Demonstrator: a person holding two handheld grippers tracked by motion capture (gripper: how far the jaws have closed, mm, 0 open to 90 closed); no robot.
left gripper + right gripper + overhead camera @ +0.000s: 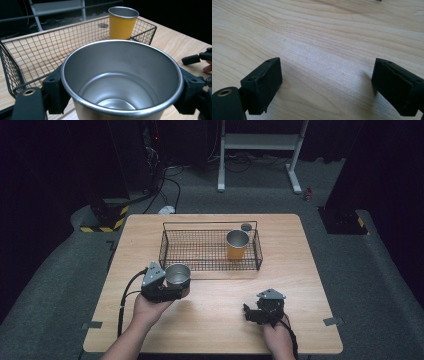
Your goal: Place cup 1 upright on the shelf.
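A silver metal cup (178,274) stands upright just in front of the wire basket (172,251), held between the jaws of my left gripper (172,287). In the left gripper view the silver cup (122,80) is seen from above, clamped on both sides, with nothing inside it. A yellow cup (237,244) with a silver inside stands in the basket's right part; the yellow cup (122,22) rises behind the wire basket (30,50). My right gripper (252,312) rests near the table's front right, jaws wide apart over bare wood, and my right gripper (325,85) holds nothing.
A small dark round disc (246,226) lies behind the basket. The wooden table (300,270) has bare room at the right and front. Past the far edge are a white frame (260,150), cables and a yellow-black striped block (105,217) on the floor.
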